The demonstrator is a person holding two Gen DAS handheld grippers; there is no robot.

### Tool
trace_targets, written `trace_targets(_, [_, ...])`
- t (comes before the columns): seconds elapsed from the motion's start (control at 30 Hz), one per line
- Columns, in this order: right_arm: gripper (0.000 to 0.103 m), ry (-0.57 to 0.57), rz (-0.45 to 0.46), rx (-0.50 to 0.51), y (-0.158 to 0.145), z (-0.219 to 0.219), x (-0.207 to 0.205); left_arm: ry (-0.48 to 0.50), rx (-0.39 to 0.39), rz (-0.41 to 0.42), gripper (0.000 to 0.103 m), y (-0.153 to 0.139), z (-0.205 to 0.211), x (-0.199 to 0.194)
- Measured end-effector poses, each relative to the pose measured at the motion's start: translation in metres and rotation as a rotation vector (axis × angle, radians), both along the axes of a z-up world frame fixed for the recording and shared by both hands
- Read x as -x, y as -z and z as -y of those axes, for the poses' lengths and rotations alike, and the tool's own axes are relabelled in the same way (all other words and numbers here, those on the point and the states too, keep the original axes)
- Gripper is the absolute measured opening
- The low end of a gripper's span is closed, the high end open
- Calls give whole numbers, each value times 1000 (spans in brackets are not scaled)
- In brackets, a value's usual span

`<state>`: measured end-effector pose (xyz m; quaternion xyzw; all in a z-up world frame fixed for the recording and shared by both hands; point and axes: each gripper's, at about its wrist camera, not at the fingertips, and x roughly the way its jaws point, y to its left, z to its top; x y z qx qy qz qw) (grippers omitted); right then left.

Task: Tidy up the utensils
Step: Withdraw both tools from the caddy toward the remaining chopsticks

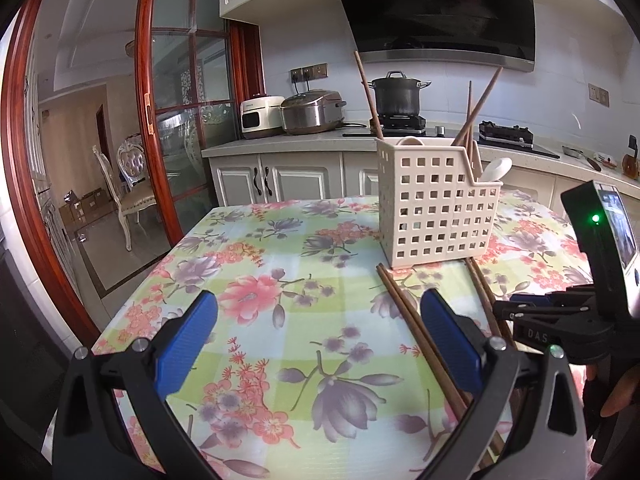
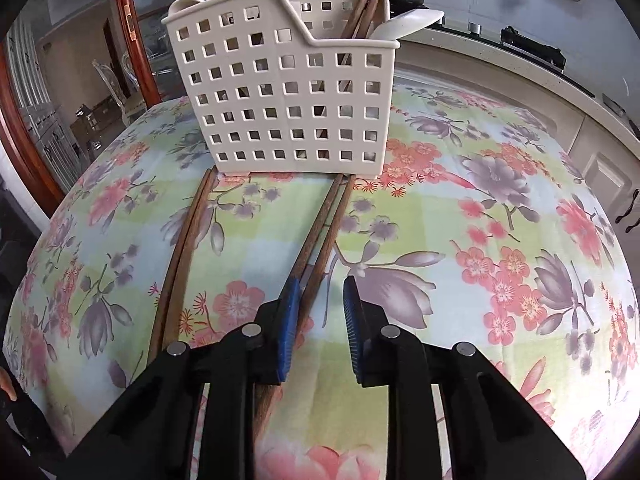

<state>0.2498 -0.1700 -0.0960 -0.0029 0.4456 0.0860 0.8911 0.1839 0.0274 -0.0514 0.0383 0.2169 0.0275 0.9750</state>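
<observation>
A white perforated utensil basket (image 1: 436, 216) (image 2: 280, 100) stands on the floral tablecloth (image 1: 280, 264) (image 2: 480, 240), holding several brown chopsticks and a white spoon (image 1: 496, 170) (image 2: 408, 22). Two pairs of brown chopsticks lie on the cloth in front of it. My right gripper (image 2: 322, 320) (image 1: 508, 308) is low over the right pair (image 2: 324, 224) (image 1: 486, 292). Those sticks run just inside its left pad (image 2: 290, 328), with a gap to the other pad, so it is open. The left pair (image 2: 188, 240) (image 1: 404, 312) passes beside the right finger of my left gripper (image 1: 318, 340), which is wide open and empty.
Behind the table runs a kitchen counter (image 1: 304, 142) with two rice cookers, a dark pot (image 1: 396, 96) on a stove and a range hood above. A red-framed glass sliding door (image 1: 160, 120) and a chair are on the left. A person's hand shows at the right edge.
</observation>
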Motion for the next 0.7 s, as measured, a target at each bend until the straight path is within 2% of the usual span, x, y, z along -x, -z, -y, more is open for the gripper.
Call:
trace_targets(0.33, [18, 16, -28, 55, 1, -4, -28, 4, 19, -30, 98, 4, -7, 0])
trace_targets(0.43, [9, 18, -23, 52, 1, 1, -29, 12, 19, -43, 98, 5, -6, -1])
trace_targets(0.7, [6, 26, -8, -21, 1, 31, -7, 19, 41, -77, 98, 7, -5, -4])
